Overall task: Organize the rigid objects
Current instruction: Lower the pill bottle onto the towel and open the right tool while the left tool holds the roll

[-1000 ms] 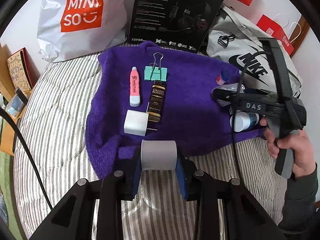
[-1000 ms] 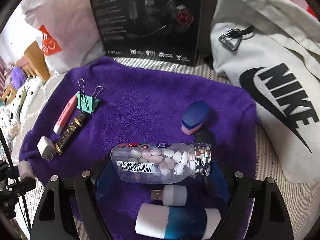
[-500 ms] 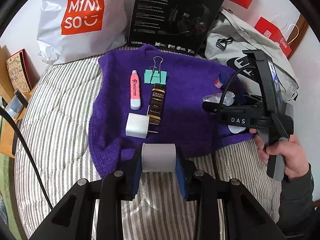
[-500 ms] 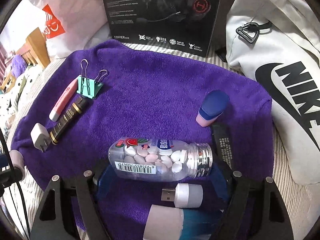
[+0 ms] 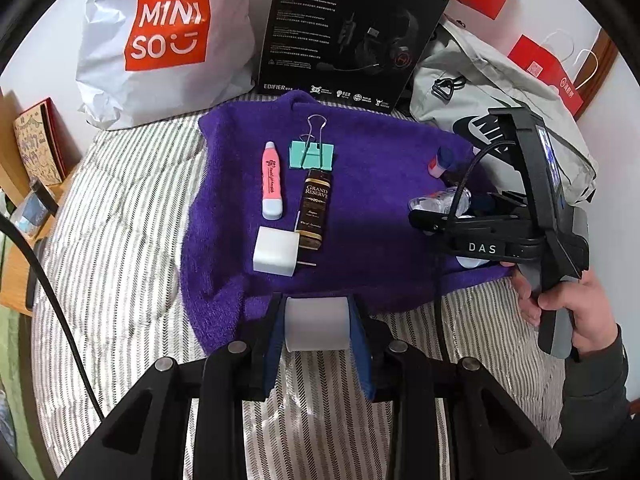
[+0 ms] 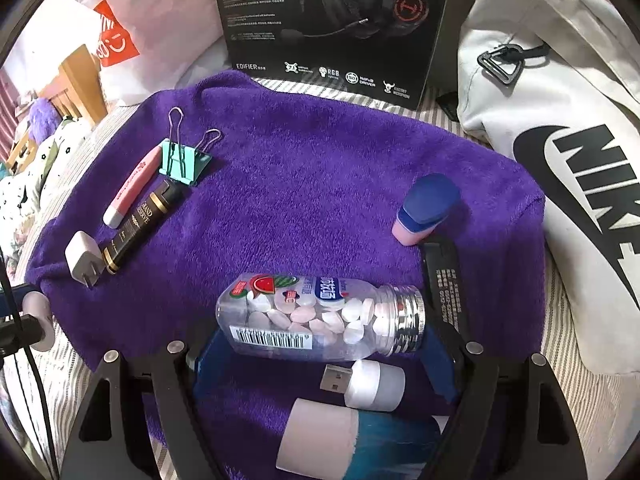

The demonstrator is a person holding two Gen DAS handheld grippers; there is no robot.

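My left gripper (image 5: pixel 316 322) is shut on a pale grey cylinder (image 5: pixel 317 330), held over the near edge of the purple towel (image 5: pixel 380 160). On the towel's left part lie a pink tube (image 5: pixel 272 181), a teal binder clip (image 5: pixel 311 155), a dark brown tube (image 5: pixel 314 212) and a white charger plug (image 5: pixel 275 256). My right gripper (image 6: pixel 320 340) is shut on a clear bottle of tablets (image 6: pixel 320 312), held sideways just above the towel. Under it lie a white USB plug (image 6: pixel 370 384) and a white-and-blue cylinder (image 6: pixel 348 444). A blue-and-pink eraser (image 6: pixel 430 208) lies further back.
The towel lies on a striped bed cover (image 5: pixel 120 220). Along the back stand a white shopping bag (image 5: pixel 160 48), a black headset box (image 5: pixel 352 28) and a grey sports bag (image 6: pixel 560 140). A black strip (image 6: pixel 448 288) lies by the bottle. A person's hand (image 5: pixel 568 304) holds the right gripper.
The right gripper has risen and drawn back a little with the bottle in it, so the USB plug and cylinder show more below. The left gripper has stayed put.
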